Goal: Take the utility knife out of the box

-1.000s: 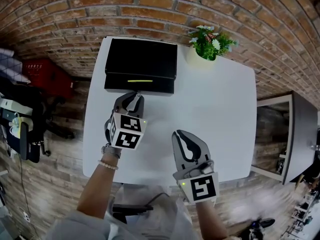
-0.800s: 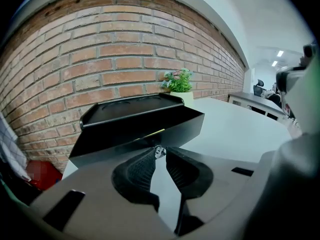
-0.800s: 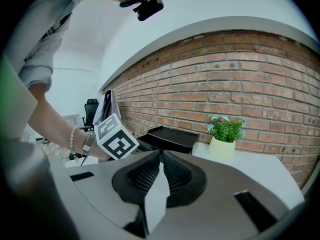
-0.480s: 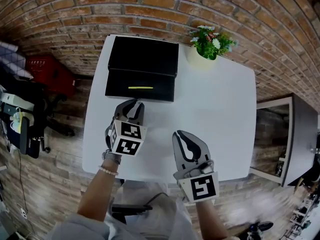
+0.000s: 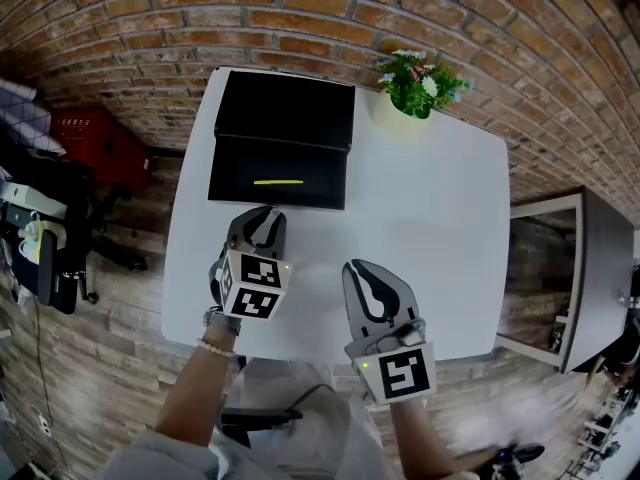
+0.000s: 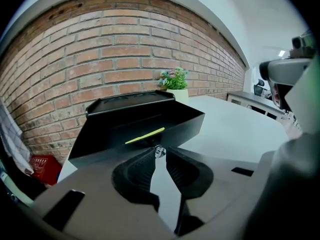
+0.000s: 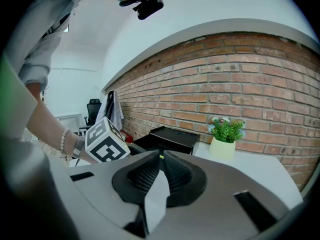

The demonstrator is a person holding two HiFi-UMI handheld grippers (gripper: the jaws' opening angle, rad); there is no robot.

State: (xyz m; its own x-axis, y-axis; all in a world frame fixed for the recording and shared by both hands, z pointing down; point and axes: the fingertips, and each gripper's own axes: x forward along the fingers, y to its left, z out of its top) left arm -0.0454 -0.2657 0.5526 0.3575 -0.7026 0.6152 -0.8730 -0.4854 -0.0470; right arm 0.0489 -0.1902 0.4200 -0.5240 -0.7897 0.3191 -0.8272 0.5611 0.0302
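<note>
My left gripper (image 6: 159, 153) is pinched almost closed on the small silver knob (image 6: 159, 150) at the front of the black box's (image 5: 285, 118) drawer (image 5: 226, 174), which stands open. The yellow-green utility knife (image 5: 278, 181) lies flat inside the drawer. My right gripper (image 7: 160, 156) is closed on nothing and hovers just beside the left. I judge the drawer open enough. Next I should release the knob, spread the jaws and reach in for the knife. Around this are a white table (image 5: 440, 218), a potted plant (image 5: 418, 86), a brick wall (image 5: 300, 18) and a wooden floor (image 5: 100, 298).

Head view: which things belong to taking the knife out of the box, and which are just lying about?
Job: box, open drawer, yellow knife, knob, left gripper shut on that knob.
Lying about: potted plant, red crate, right gripper, shut and empty.
</note>
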